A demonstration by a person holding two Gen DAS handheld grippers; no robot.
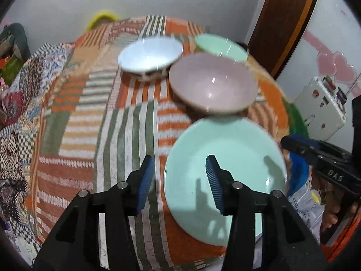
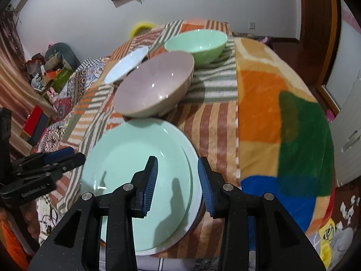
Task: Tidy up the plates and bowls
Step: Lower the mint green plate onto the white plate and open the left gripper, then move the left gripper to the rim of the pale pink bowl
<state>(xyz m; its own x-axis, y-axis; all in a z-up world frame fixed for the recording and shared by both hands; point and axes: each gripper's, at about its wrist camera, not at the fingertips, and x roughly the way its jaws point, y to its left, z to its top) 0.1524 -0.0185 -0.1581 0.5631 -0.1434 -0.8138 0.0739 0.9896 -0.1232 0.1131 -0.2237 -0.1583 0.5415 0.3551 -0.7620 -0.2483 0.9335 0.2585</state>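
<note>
A mint green plate (image 1: 227,158) lies at the near edge of the striped cloth; in the right wrist view it (image 2: 135,162) sits stacked on a white plate (image 2: 196,201). Behind it stand a pinkish-grey bowl (image 1: 213,83) (image 2: 153,88), a white-blue bowl (image 1: 150,54) (image 2: 126,64) and a green bowl (image 1: 220,46) (image 2: 196,41). My left gripper (image 1: 179,181) is open, hovering over the plate's left rim. My right gripper (image 2: 178,184) is open, straddling the stacked plates' right rim. Neither holds anything.
The striped patchwork cloth (image 1: 126,124) covers the surface; an orange, green and blue blanket (image 2: 282,124) lies to the right. Clutter and boxes (image 2: 52,72) sit on the floor at left. A wooden door frame (image 1: 282,22) and white appliance (image 1: 320,106) stand at right.
</note>
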